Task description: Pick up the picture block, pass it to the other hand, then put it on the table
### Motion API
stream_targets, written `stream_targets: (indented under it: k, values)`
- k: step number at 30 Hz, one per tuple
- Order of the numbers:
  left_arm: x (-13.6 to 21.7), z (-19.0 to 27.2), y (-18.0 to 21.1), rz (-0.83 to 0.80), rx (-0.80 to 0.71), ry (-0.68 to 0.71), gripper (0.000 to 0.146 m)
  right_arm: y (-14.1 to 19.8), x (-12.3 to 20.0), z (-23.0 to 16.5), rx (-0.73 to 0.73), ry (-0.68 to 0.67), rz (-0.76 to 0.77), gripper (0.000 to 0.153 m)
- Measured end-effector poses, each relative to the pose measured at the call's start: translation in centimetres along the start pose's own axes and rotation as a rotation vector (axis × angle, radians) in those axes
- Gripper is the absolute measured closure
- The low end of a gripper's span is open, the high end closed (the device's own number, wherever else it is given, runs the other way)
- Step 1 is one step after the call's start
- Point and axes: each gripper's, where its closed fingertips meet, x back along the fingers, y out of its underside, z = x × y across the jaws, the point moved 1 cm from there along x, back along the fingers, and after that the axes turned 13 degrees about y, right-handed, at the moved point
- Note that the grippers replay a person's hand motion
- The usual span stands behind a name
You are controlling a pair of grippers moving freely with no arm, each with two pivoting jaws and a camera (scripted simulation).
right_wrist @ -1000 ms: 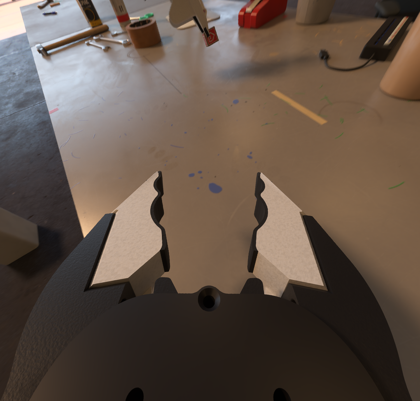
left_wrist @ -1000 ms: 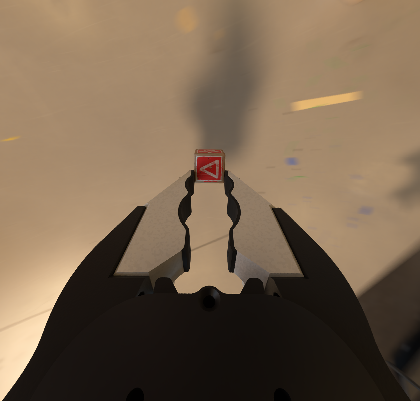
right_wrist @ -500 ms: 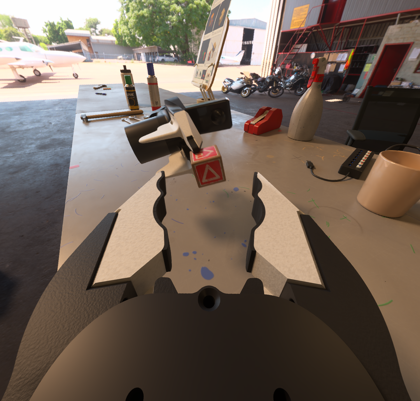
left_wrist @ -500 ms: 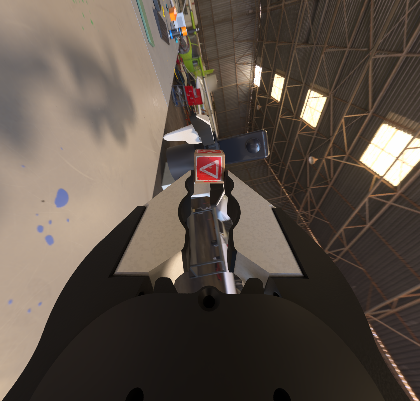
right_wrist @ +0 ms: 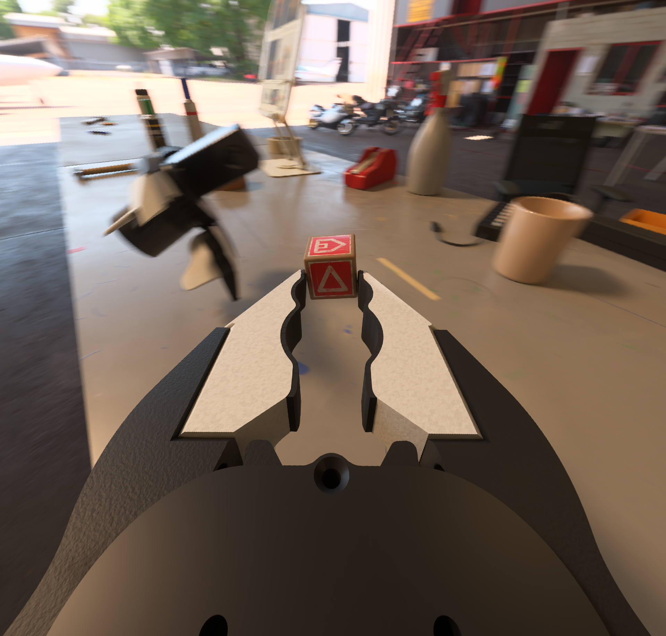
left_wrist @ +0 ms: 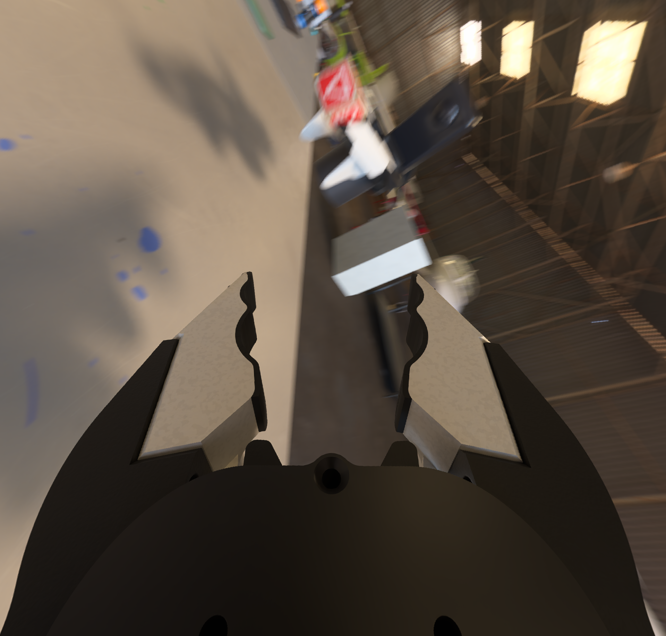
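Note:
The picture block [right_wrist: 329, 283] is a small wooden cube with red faces and white line shapes. My right gripper [right_wrist: 331, 276] is shut on it at the fingertips and holds it above the table [right_wrist: 504, 384]. My left gripper [left_wrist: 331, 280] is open and empty. In the right wrist view it [right_wrist: 169, 265] hovers blurred to the left of the block, apart from it, jaws spread. In the left wrist view, which is rolled sideways, the block [left_wrist: 338, 92] shows blurred farther off in the right gripper [left_wrist: 340, 121], beyond the table's edge [left_wrist: 306, 222].
A beige cup [right_wrist: 537, 236] stands at the right, with a black power strip and cord [right_wrist: 493, 218] behind it. A red tape dispenser [right_wrist: 371, 168], a tall grey bottle [right_wrist: 429, 161], a hammer [right_wrist: 104, 170] and slim bottles [right_wrist: 151, 121] stand at the back. The table's left edge [right_wrist: 77, 330] drops to dark floor.
The block has passed from my left gripper to my right one. The right gripper has shut on it; the left has opened and drawn away to the left.

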Motion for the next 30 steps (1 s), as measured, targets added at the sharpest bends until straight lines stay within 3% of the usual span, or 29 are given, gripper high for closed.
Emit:
stream_targets:
  k: [3,5,11,20,26,30]
  values:
    - [1.7,-1.8,2.5,-0.066,-0.186,-0.241,0.065,-1.1,2.4,5.6,-0.017,0.206,0.001,0.124]
    - [2.4,-2.5,3.3,-0.092,-0.253,-0.330,0.067,-1.5,3.9,9.9,-0.026,0.343,-0.038,0.125]
    - [2.2,-2.2,3.1,-0.102,-0.278,-0.314,0.069,-1.2,4.7,21.4,-0.054,0.596,-0.262,0.125]
    - [3.2,-2.7,2.7,-0.146,-0.348,-0.425,0.087,7.0,-3.3,31.0,-0.173,0.487,-0.814,0.125]
    - [3.2,-2.6,2.8,-0.146,-0.370,-0.439,0.092,10.9,-7.8,33.9,-0.183,0.475,-0.949,0.125]
    - [3.4,-2.7,3.0,-0.159,-0.370,-0.457,0.092,12.0,-9.0,34.3,-0.219,0.469,-1.001,0.125]
